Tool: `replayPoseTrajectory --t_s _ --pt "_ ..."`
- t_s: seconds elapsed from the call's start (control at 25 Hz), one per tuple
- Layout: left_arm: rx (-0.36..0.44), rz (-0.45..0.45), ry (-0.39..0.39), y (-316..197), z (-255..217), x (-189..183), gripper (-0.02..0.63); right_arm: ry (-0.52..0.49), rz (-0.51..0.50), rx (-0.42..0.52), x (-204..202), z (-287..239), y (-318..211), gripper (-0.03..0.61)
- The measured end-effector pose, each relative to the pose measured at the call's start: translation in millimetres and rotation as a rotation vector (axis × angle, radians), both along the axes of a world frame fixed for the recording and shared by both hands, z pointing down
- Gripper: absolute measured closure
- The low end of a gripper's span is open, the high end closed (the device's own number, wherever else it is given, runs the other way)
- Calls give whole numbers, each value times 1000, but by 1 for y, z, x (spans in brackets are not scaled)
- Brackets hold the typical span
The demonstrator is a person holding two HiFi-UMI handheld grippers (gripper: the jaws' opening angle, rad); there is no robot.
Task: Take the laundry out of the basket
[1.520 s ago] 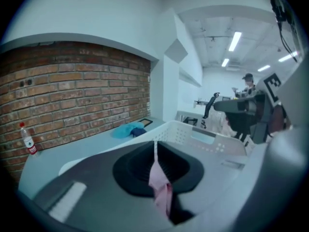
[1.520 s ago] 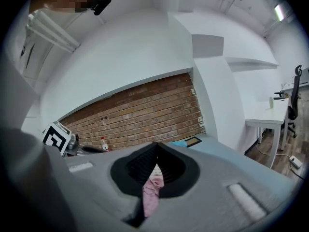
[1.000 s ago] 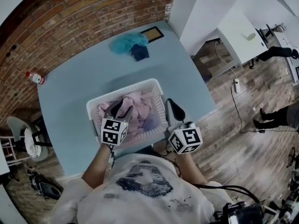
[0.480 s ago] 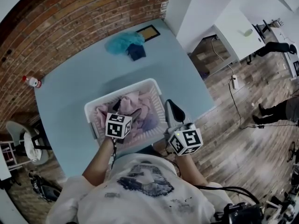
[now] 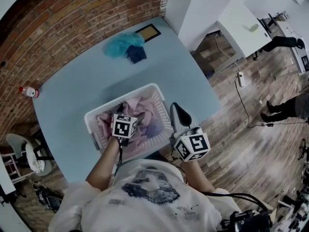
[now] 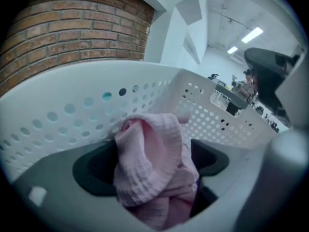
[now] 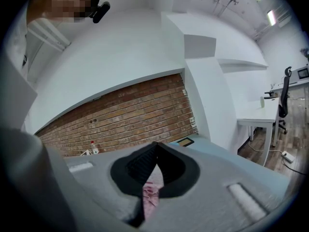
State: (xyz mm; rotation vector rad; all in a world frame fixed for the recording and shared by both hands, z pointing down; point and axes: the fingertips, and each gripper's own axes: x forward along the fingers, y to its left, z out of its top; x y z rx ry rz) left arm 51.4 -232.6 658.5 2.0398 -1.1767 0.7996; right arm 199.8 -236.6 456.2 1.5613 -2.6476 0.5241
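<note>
Fingers (image 6: 91, 170) of our left gripper (image 6: 153, 166) just opened wide, pink cloth (image 6: 149, 158) between, unpinched. Right gripper (image 7: 154, 149) fingers clenched, beside basket (image 5: 120, 99). Blue clothes (image 5: 124, 44) already out at tabletop's (image 5: 72, 91) far edge; pink pile (image 5: 140, 112) left in basket at near edge. We judge task partly done.

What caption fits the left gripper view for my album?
Left gripper, jaws just opened wide, straddles pink cloth inside the white basket.

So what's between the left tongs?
A pink cloth in the basket, between the left tongs, which have just been opening wide; the left gripper view shows it.
</note>
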Motion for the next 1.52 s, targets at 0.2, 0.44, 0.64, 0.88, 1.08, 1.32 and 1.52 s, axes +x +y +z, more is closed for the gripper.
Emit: replayPoseTrajectory --t_s 0.2,0.44,0.64,0.88,1.08,1.32,1.52 --pt "-51 29 -15 0 18 1 161 -8 6 -4 0 2 -5 580" --pt "-105 46 -29 1 33 -2 161 -15 3 -14 -3 6 -6 580" --pt "-134 95 -47 7 34 1 169 -17 7 -17 -2 6 -2 580" --pt "-103 151 -63 12 34 9 233 -21 14 -17 2 5 1 580" --pt "-65 171 -65 17 30 11 285 -28 19 -21 8 6 7 580" --pt "35 141 -51 15 17 7 318 -33 21 -24 13 5 12 580" --pt "81 119 -38 16 2 5 348 -36 22 -25 19 3 16 580"
